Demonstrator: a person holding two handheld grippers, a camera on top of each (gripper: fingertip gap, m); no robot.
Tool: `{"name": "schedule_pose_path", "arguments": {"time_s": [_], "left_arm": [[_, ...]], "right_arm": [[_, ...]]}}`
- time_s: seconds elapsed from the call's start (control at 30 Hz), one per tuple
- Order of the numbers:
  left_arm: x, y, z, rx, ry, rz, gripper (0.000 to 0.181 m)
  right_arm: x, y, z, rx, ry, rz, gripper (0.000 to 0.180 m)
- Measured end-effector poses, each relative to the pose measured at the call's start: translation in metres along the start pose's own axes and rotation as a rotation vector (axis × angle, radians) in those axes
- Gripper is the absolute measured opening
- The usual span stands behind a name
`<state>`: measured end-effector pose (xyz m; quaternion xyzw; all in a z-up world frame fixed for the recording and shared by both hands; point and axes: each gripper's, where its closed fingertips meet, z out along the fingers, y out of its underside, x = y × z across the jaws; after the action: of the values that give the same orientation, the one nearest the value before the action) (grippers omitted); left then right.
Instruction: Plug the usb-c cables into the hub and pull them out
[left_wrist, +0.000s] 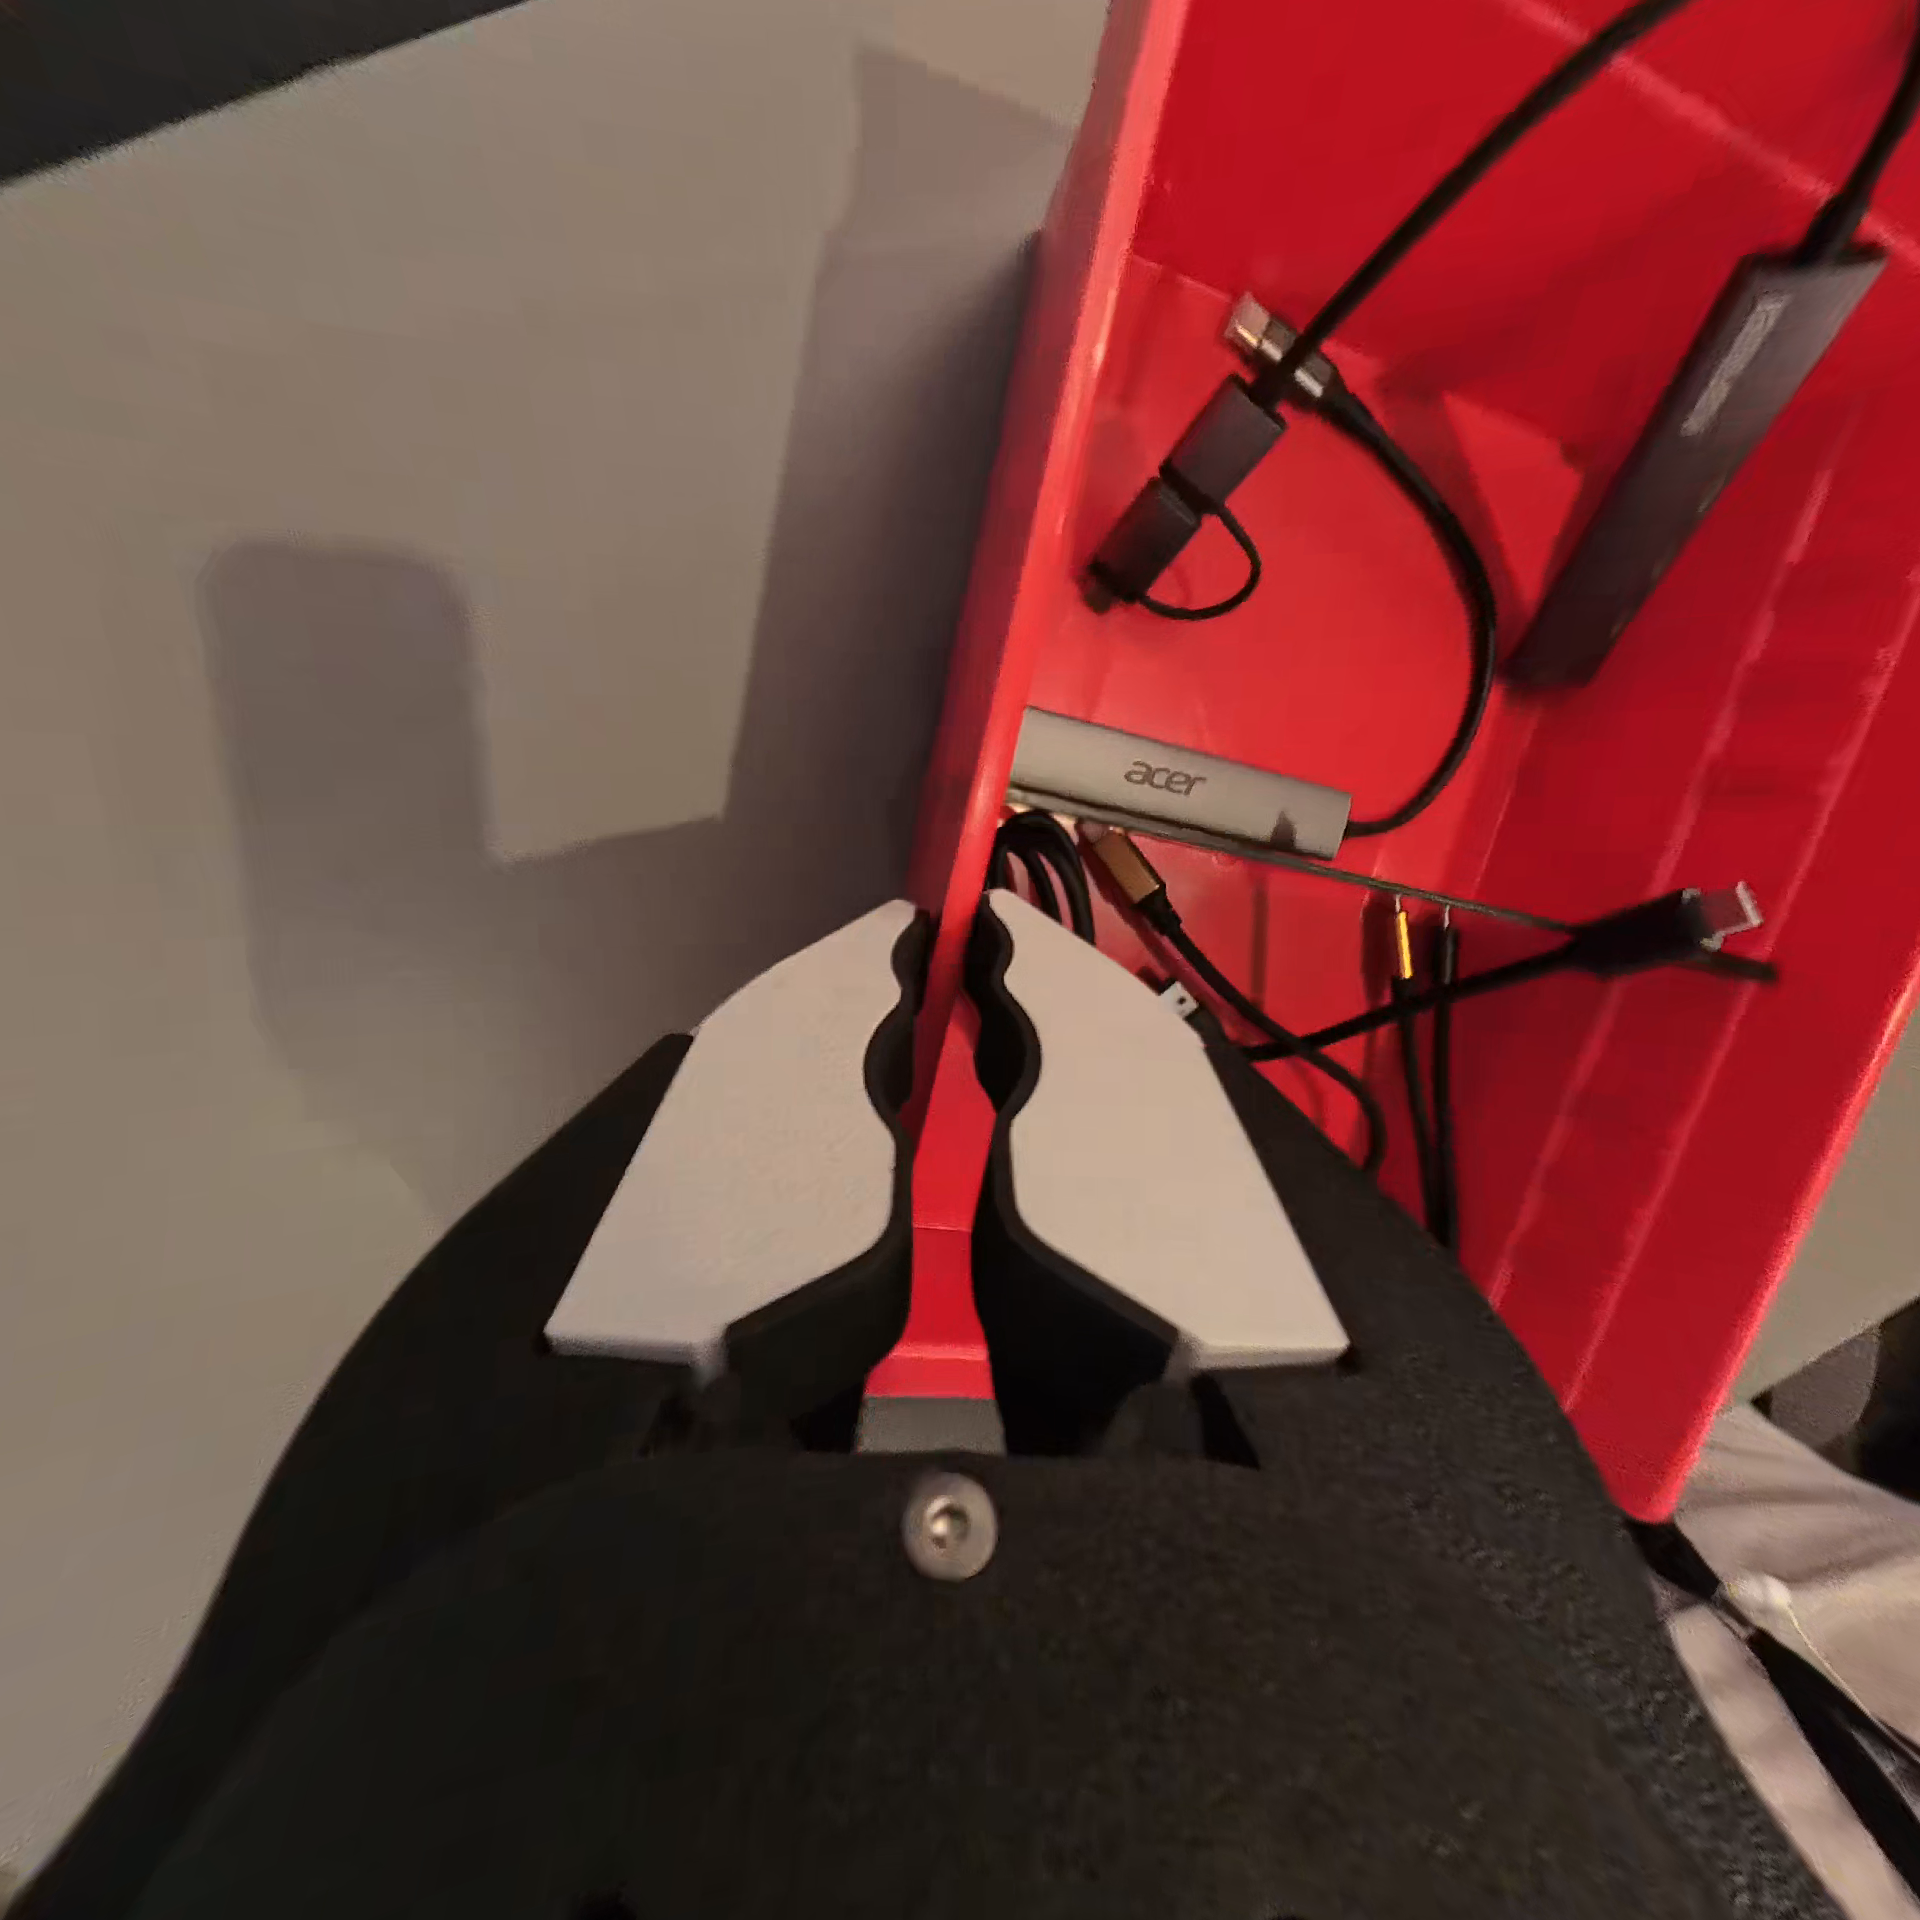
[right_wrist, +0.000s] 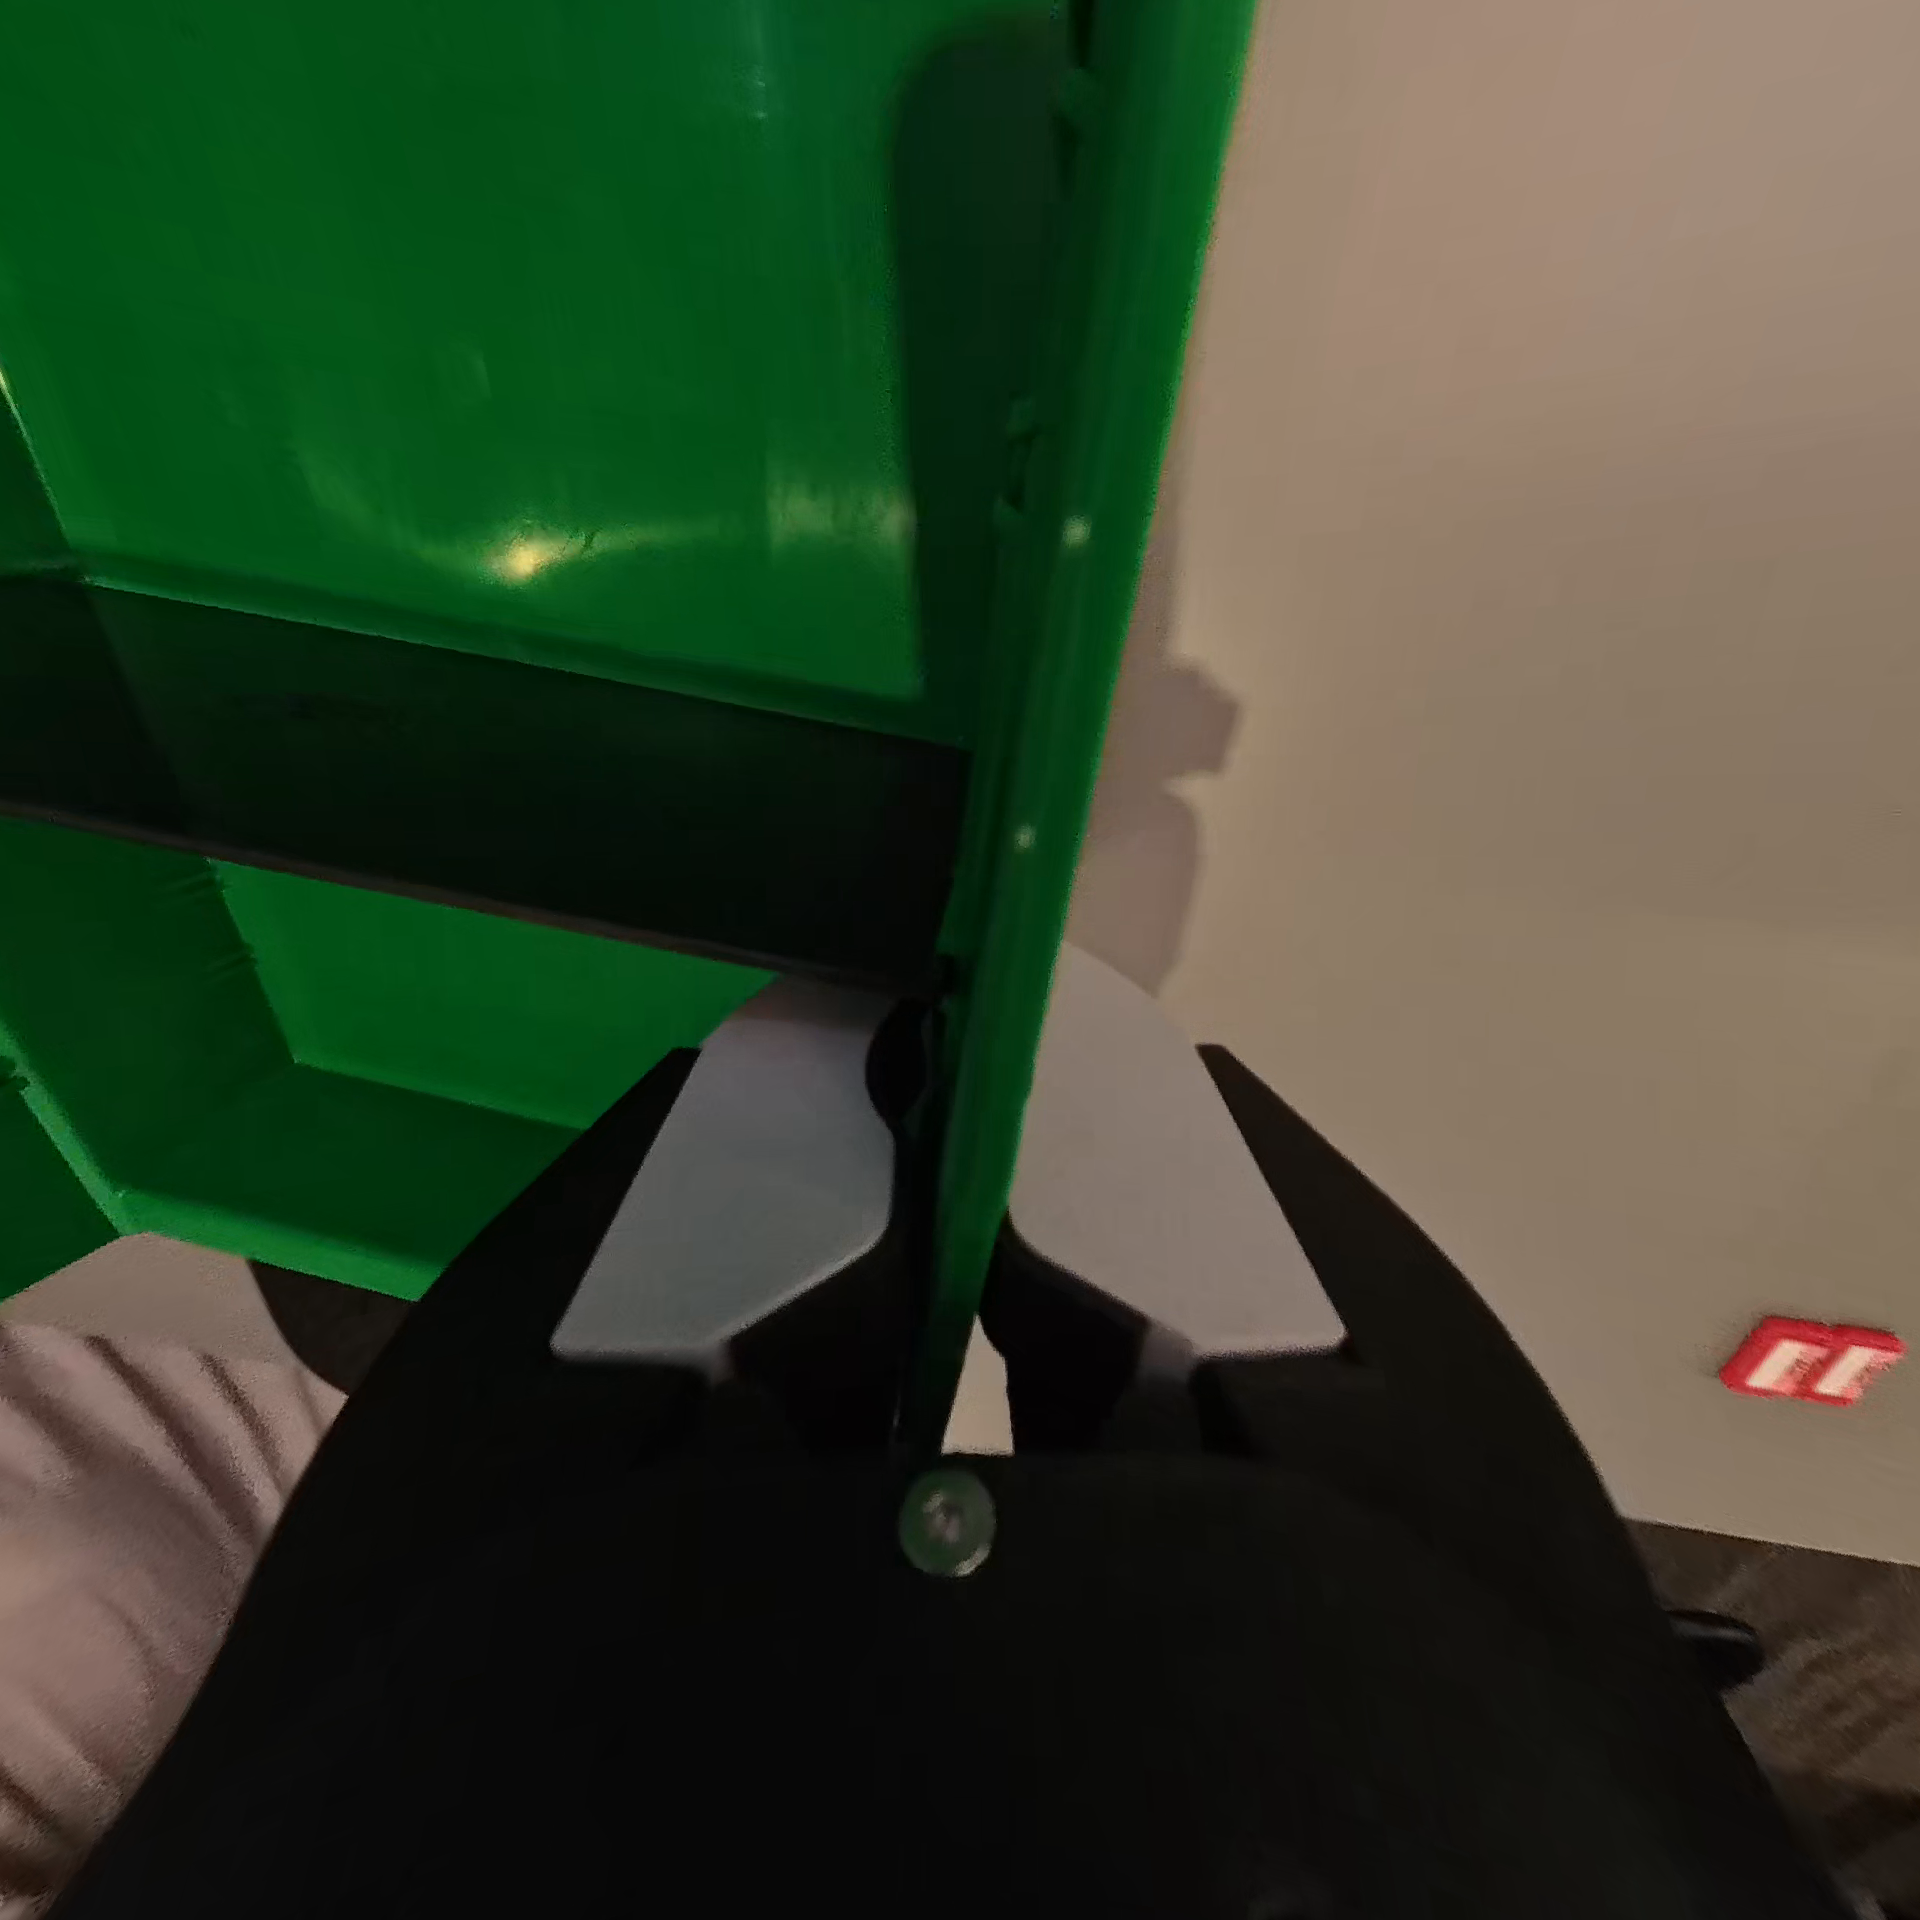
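In the left wrist view my left gripper (left_wrist: 948, 914) is shut on the near side wall of a red bin (left_wrist: 1049, 499), one pad on each face of the wall. Inside the bin lie a silver hub (left_wrist: 1174, 779), a dark grey hub (left_wrist: 1704, 457), a gold-tipped cable plug (left_wrist: 1127, 868) just below the silver hub, and several black cables (left_wrist: 1299, 1018). In the right wrist view my right gripper (right_wrist: 977, 997) is shut on the side wall of a green bin (right_wrist: 1101, 520). Its outer fingertip is hidden behind that wall.
A dark divider (right_wrist: 520, 790) crosses the green bin. Both bins are seen against a pale tabletop (left_wrist: 416, 416). A small red object (right_wrist: 1813, 1361) lies on it at the right. Grey cloth (right_wrist: 104, 1507) shows at the lower left, and dark floor (right_wrist: 1818, 1621) lies beyond the table edge. The grippers' ends are close to 65 cm from one another.
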<state>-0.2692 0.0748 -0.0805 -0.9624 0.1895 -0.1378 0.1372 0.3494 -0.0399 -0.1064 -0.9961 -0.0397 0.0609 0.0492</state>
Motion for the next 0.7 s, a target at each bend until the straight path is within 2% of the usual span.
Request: {"name": "schedule_pose_path", "arguments": {"time_s": [0.1,0.3,0.37,0.43,0.6,0.7], "left_arm": [[-0.042,0.027,-0.020,0.031,-0.001,-0.140,0.006],[-0.091,0.083,-0.052,0.053,0.027,-0.436,0.008],[-0.107,0.090,-0.058,0.070,-0.038,-0.454,0.007],[-0.118,0.091,-0.061,0.078,-0.094,-0.461,0.006],[-0.122,0.088,-0.059,0.040,-0.178,-0.414,0.004],[-0.121,0.088,-0.058,0.024,-0.214,-0.389,0.004]], "right_arm": [[-0.025,-0.020,0.015,-0.022,-0.052,-0.015,0.006],[-0.046,-0.045,0.048,-0.044,-0.120,-0.035,0.006],[-0.048,-0.048,0.050,-0.039,-0.136,-0.001,0.008],[-0.042,-0.047,0.049,-0.011,-0.083,0.029,0.005],[-0.019,-0.043,0.046,0.002,-0.040,0.101,0.006],[-0.013,-0.036,0.045,0.011,-0.060,0.045,0.008]]}}
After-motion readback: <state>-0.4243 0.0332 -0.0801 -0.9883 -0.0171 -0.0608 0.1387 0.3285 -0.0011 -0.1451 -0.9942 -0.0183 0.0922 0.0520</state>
